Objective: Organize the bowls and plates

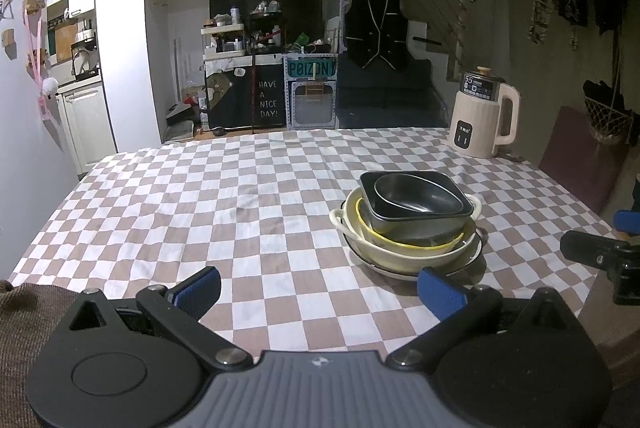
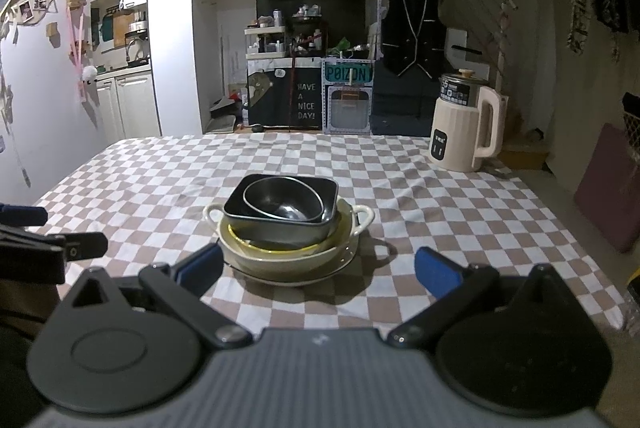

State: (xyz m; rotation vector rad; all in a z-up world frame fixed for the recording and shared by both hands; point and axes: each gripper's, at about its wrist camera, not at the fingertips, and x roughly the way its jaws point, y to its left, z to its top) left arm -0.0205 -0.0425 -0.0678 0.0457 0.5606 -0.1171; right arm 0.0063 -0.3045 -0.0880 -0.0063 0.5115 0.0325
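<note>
Both grippers are held just short of the stack (image 2: 286,228), nothing gripped. Left gripper (image 1: 318,292): fingers spread wide, stack just ahead to the right. Right gripper (image 2: 320,270): fingers spread wide, stack centred just ahead of them. Stack is seated on the checked cloth (image 1: 200,195): rimmed plate (image 1: 476,254) at bottom, cream two-handled dish (image 2: 362,218), yellow-rimmed bowl (image 1: 404,246), dark square dish (image 2: 330,195), dark oval bowl (image 2: 280,203) on top. Kettle (image 2: 464,123) is seen well beyond the stack, to the right.

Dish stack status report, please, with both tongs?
Left tongs open, empty. Right tongs open, empty. Dish stack nested, untouched, between right fingers. Kettle clear behind.
</note>
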